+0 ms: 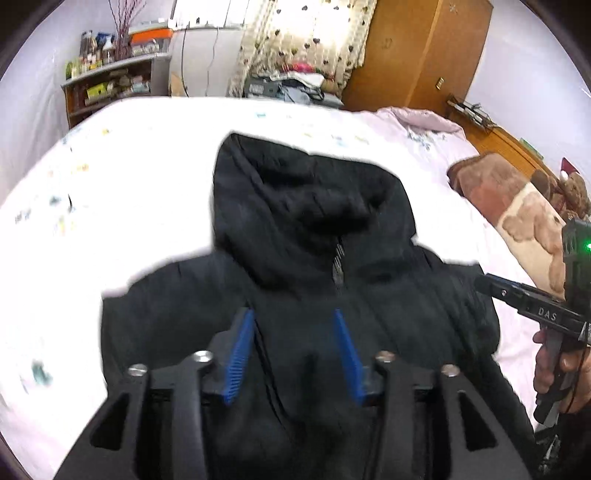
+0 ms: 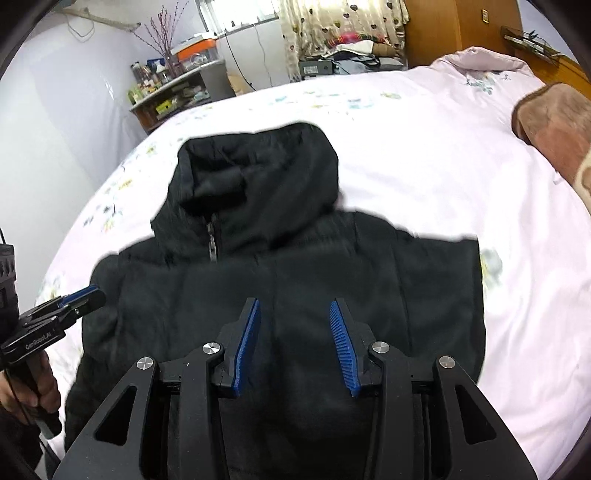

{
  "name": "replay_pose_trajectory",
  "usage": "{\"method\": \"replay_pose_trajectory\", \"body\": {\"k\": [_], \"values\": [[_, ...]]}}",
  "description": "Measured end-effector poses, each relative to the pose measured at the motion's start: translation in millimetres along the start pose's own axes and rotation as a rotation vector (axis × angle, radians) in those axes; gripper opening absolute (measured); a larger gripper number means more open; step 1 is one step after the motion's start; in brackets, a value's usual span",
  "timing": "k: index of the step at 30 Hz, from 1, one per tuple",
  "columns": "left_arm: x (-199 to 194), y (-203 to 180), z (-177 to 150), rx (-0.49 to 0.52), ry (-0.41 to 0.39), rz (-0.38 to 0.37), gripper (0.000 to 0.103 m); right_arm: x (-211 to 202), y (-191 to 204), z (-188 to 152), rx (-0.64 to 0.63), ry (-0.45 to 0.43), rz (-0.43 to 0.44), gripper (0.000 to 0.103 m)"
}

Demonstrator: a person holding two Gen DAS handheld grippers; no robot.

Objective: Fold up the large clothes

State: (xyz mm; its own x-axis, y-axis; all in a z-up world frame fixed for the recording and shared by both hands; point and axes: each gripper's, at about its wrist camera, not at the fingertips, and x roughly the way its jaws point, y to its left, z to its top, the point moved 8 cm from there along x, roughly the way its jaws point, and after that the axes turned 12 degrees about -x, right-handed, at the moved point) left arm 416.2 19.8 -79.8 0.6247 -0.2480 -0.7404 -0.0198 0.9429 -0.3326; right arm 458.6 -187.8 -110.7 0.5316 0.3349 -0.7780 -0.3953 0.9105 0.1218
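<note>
A black hooded padded jacket (image 1: 314,266) lies front-up on the bed, zipped, hood pointing away from me; it also shows in the right wrist view (image 2: 295,266). Its sides look folded in, with no sleeves showing. My left gripper (image 1: 295,314) is open and empty above the jacket's chest. My right gripper (image 2: 295,306) is open and empty above the chest too. The right gripper shows at the jacket's right edge in the left wrist view (image 1: 487,282). The left gripper shows at the jacket's left edge in the right wrist view (image 2: 94,293).
The jacket rests on a pale pink flowered bedsheet (image 2: 424,155). A brown bear-print blanket (image 1: 517,206) lies at the right. A cluttered shelf (image 1: 110,85), a wooden wardrobe (image 1: 417,55) and heart-print curtains (image 1: 314,33) stand beyond the bed.
</note>
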Motion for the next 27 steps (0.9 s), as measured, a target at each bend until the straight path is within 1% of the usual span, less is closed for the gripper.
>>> {"method": "replay_pose_trajectory", "body": {"k": [1, 2, 3, 7, 11, 14, 16, 20, 23, 24, 25, 26, 27], "values": [[3, 2, 12, 0.0, -0.009, 0.004, 0.055, 3, 0, 9, 0.001, -0.008, 0.001, 0.049], [8, 4, 24, 0.004, -0.015, 0.013, 0.058, 8, -1, 18, 0.0, -0.014, -0.001, 0.049], [13, 5, 33, 0.007, -0.02, 0.022, 0.058, 13, -3, 28, -0.002, -0.019, -0.004, 0.05], [36, 12, 69, -0.001, -0.012, 0.038, 0.059, 37, -12, 64, -0.01, -0.011, -0.006, 0.05], [71, 20, 106, -0.03, 0.01, 0.051, 0.06, 65, -25, 102, -0.025, 0.002, -0.023, 0.05], [93, 26, 124, -0.054, 0.017, 0.06, 0.062, 89, -34, 129, -0.02, 0.017, -0.015, 0.05], [112, 27, 136, -0.054, 0.02, 0.071, 0.063, 106, -39, 142, -0.029, 0.028, -0.025, 0.05], [146, 28, 150, -0.035, 0.03, 0.11, 0.063, 135, -42, 155, -0.067, 0.064, -0.053, 0.05], [170, 32, 156, -0.046, 0.045, 0.137, 0.062, 154, -40, 155, -0.085, 0.106, -0.05, 0.05], [175, 33, 156, -0.055, 0.053, 0.14, 0.058, 158, -38, 155, -0.092, 0.112, -0.05, 0.045], [178, 34, 155, -0.062, 0.057, 0.138, 0.031, 160, -37, 154, -0.108, 0.117, -0.069, 0.02], [179, 35, 152, -0.062, 0.061, 0.147, 0.01, 160, -36, 153, -0.113, 0.118, -0.083, 0.014], [177, 37, 151, -0.062, 0.058, 0.156, 0.01, 157, -35, 151, -0.111, 0.108, -0.085, 0.013]]}}
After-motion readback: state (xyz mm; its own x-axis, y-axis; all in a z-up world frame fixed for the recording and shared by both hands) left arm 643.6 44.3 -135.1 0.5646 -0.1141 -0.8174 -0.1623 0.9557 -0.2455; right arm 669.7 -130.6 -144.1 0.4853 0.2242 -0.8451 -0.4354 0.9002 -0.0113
